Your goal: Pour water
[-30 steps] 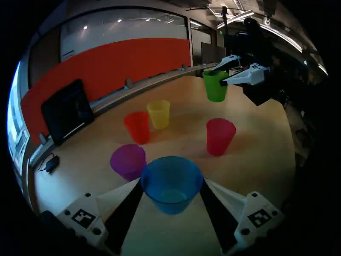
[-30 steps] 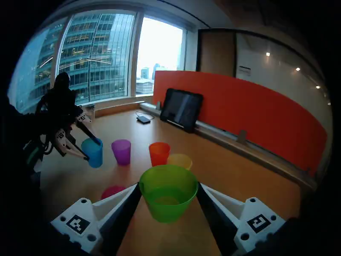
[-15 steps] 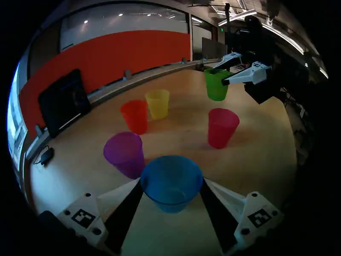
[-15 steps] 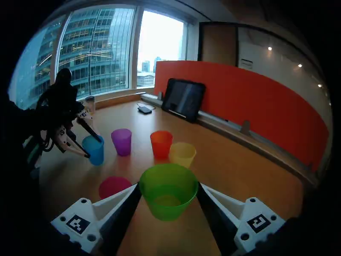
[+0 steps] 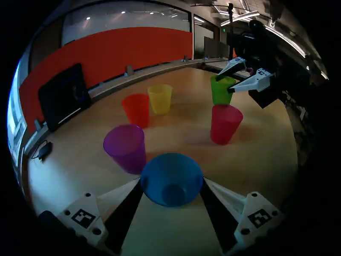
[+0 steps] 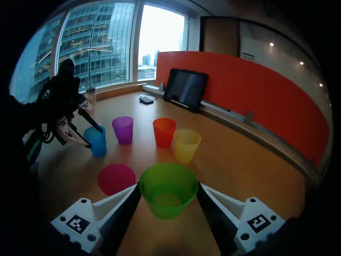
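Low in the left gripper view, the left gripper (image 5: 171, 183) is closed snugly around a translucent blue plastic cup (image 5: 171, 194). Bottom centre of the right gripper view, the right gripper (image 6: 168, 187) likewise squeezes a translucent green plastic cup (image 6: 168, 202). Whichever pours, I'd line rim over rim first, then tilt slowly.

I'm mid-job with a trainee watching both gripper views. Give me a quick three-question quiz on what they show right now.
1. True or false: the left gripper is shut on the blue cup.
2. The right gripper holds: A) a green cup B) a white mug C) nothing.
3. How many cups stand free on the table?

Key
1. True.
2. A.
3. Four: purple cup, orange cup, yellow cup, pink cup.
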Demonstrator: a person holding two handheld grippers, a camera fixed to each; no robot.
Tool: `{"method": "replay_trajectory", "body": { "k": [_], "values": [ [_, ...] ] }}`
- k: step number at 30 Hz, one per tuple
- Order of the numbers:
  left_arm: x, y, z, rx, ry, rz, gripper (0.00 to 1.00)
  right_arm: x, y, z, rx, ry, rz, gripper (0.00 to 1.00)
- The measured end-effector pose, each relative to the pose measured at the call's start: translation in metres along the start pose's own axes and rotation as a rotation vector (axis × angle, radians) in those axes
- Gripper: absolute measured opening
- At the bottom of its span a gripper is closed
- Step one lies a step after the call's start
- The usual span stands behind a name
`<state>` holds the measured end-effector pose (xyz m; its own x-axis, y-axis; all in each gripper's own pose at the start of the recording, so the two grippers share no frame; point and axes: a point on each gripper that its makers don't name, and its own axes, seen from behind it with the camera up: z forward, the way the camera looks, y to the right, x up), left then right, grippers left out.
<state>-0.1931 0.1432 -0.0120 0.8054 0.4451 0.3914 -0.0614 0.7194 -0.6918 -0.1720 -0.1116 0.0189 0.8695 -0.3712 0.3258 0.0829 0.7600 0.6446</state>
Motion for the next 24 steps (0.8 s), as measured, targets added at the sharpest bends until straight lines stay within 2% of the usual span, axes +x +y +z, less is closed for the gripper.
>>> {"method": "replay_trajectory", "body": {
  "k": [11,24],
  "values": [
    [-0.017,-0.002,-0.003,0.000,-0.053,-0.001,0.89,-0.027,-0.009,0.010,0.005,-0.039,0.011,0.93],
    [-0.024,0.007,-0.014,-0.008,-0.074,0.007,0.92,-0.043,-0.014,0.017,0.002,-0.057,0.022,0.93]
  ]
}}
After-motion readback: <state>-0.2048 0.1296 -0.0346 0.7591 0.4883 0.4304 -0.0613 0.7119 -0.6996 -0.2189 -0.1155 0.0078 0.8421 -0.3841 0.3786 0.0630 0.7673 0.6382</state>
